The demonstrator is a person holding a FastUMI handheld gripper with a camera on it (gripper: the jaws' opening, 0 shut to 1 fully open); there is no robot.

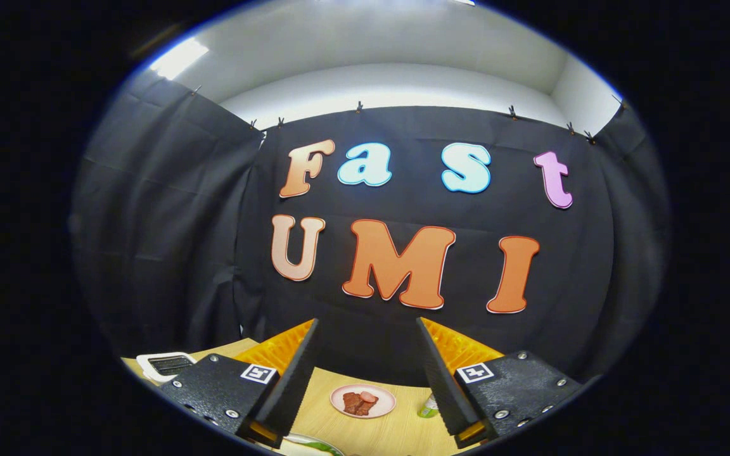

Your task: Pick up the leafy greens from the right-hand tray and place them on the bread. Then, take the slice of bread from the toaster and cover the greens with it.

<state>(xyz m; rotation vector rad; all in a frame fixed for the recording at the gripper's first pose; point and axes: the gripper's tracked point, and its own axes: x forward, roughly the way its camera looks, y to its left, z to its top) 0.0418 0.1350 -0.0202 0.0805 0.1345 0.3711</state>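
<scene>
Your gripper (365, 373), spread and empty, is held high above the worktop (371, 434); greens (322, 446) lie just below its fingers, pink plate (363, 401) ahead, toaster (165, 365) left, presumably ready for descent.

Claw (368, 354) fingers wide apart, empty

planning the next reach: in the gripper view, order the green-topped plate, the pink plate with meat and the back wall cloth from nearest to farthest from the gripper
Gripper open, holding nothing.
1. Green-topped plate: low, just at the fingers' base.
2. Pink plate with meat: on the table ahead, between the fingers.
3. Wall cloth: beyond the table.
</scene>
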